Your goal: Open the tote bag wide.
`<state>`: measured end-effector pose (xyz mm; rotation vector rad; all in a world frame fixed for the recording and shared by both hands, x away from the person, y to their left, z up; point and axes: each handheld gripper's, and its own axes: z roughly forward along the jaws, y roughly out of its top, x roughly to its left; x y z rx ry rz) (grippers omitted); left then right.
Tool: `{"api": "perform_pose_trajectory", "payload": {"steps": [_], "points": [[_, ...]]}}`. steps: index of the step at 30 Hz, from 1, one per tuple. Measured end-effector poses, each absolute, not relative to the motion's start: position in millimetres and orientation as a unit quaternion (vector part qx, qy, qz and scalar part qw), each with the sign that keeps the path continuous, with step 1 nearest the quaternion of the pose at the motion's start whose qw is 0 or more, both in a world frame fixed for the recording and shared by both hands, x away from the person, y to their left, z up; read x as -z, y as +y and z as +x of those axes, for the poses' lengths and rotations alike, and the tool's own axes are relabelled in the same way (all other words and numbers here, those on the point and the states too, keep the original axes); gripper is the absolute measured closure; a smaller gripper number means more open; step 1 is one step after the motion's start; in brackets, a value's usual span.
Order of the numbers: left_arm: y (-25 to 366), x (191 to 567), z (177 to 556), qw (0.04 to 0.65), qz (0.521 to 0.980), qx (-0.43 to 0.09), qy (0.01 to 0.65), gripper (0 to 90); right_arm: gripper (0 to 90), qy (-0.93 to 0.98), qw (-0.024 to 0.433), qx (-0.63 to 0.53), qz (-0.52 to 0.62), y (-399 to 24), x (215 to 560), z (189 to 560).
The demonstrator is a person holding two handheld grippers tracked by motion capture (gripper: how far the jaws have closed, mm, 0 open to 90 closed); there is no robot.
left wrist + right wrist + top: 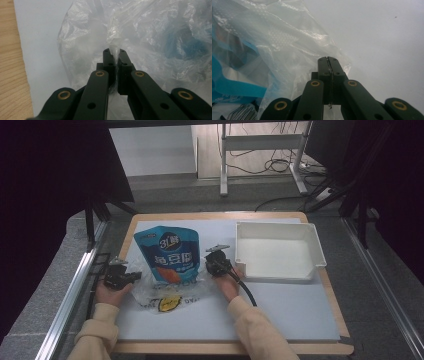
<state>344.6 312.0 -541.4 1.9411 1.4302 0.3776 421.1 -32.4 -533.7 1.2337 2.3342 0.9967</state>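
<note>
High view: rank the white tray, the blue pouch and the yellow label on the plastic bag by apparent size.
1. White tray, largest.
2. Blue pouch, somewhat smaller, its lower end inside the plastic bag.
3. Yellow label, by far the smallest.

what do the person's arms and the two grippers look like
Both forearms wear pale yellow sleeves with ribbed cuffs. The left gripper and right gripper are black; each carries a small grey plate on top. A thick black cable trails from the right one. Up close, the black fingers are flat bars on linkage arms with brass-coloured pivot rings.
</note>
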Motion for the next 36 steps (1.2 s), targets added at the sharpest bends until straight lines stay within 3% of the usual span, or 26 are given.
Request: {"api": "perform_pose_trajectory", "payload": {"steps": [4,11,21,25,36], "points": [[312,542,345,0.343,0.747,-0.145,0.55,88.4,89.0,0.813,0.155,-0.359,0.432,-35,530,417],[312,542,345,0.342,0.748,-0.145,0.55,88.4,89.0,0.8,0.172,-0.418,0.394,-45,490,386],[312,540,344,0.346,0.744,-0.147,0.552,88.4,88.8,0.807,0.139,-0.459,0.344,-62,448,350],[312,540,344,0.345,0.745,-0.146,0.551,88.4,88.8,0.821,0.123,-0.448,0.331,-64,453,339],[311,541,344,0.344,0.746,-0.146,0.552,88.4,88.9,0.838,0.112,-0.384,0.371,-94,513,346]]}}
